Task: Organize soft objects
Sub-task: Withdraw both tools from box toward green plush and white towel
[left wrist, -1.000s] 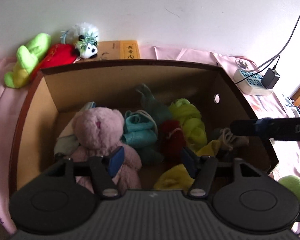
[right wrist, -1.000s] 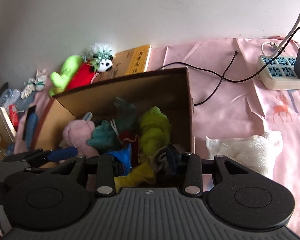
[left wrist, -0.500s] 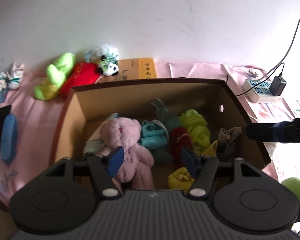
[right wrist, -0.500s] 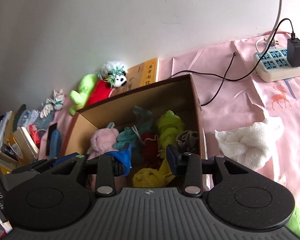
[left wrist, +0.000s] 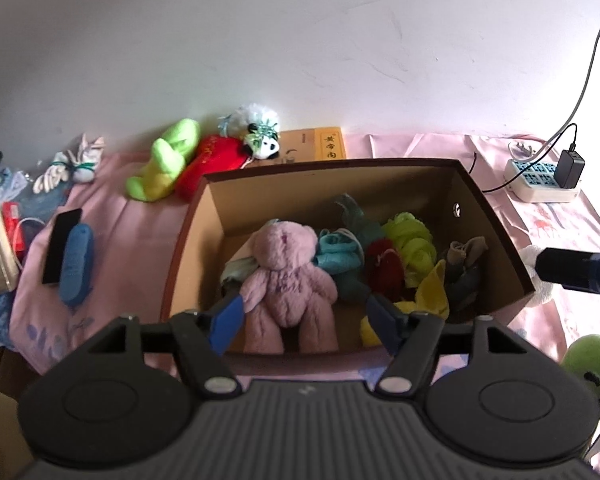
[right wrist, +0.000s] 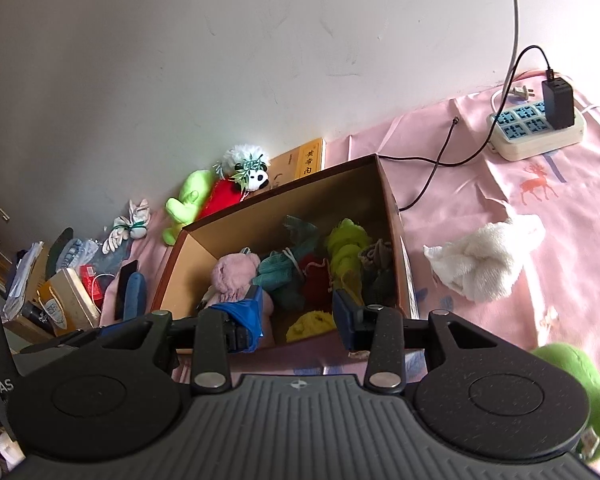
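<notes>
A brown cardboard box (left wrist: 188, 240) (right wrist: 392, 216) stands on the pink cloth. It holds a pink teddy bear (left wrist: 286, 272) (right wrist: 232, 276), teal, red, lime and yellow soft items and grey socks (left wrist: 466, 256). My left gripper (left wrist: 302, 316) is open and empty above the box's near edge. My right gripper (right wrist: 296, 312) is open and empty, also above the near edge. A white towel (right wrist: 484, 264) lies right of the box. A green plush (right wrist: 580, 392) (left wrist: 592, 364) lies at the near right.
A lime plush (left wrist: 164, 164), a red plush (left wrist: 212, 160) and a panda toy (left wrist: 260, 136) lie behind the box by the wall. A power strip with charger (right wrist: 536, 128) and cable sits far right. A phone and blue case (left wrist: 70, 252) and clutter lie left.
Both grippers have pulled back and up from the box, so more of the table shows. Both stay open and empty. The grey socks now lie in the box.
</notes>
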`<state>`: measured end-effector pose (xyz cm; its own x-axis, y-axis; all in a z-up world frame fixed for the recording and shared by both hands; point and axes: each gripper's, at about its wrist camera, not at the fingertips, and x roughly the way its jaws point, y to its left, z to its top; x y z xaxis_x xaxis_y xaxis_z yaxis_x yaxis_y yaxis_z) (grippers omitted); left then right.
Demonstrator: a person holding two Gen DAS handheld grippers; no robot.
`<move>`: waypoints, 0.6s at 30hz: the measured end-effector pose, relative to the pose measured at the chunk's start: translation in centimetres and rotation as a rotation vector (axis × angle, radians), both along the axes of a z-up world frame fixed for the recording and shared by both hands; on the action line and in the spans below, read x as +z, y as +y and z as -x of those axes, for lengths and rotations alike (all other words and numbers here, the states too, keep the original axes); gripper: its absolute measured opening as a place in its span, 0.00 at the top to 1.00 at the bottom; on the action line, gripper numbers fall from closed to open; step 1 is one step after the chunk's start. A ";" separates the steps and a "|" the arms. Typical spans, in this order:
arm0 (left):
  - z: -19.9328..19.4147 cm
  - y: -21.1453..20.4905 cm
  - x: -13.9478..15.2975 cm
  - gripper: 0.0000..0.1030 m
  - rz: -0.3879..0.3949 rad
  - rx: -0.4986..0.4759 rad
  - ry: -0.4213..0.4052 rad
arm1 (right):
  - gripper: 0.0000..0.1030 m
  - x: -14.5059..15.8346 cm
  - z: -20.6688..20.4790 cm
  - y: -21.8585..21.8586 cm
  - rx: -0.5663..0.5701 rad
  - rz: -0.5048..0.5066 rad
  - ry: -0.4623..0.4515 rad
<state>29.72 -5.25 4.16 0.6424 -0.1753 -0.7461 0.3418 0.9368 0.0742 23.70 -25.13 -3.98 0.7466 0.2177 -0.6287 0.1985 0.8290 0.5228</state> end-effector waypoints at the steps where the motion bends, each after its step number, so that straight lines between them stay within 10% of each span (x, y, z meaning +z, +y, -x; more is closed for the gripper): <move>1: 0.3 0.1 0.1 0.31 -0.002 0.003 -0.001 | 0.78 0.0 0.4 0.1 0.000 0.004 -0.003; 18: 6.1 1.3 1.0 0.23 -0.040 0.035 -0.022 | 0.78 -0.1 4.9 1.5 0.030 0.010 -0.022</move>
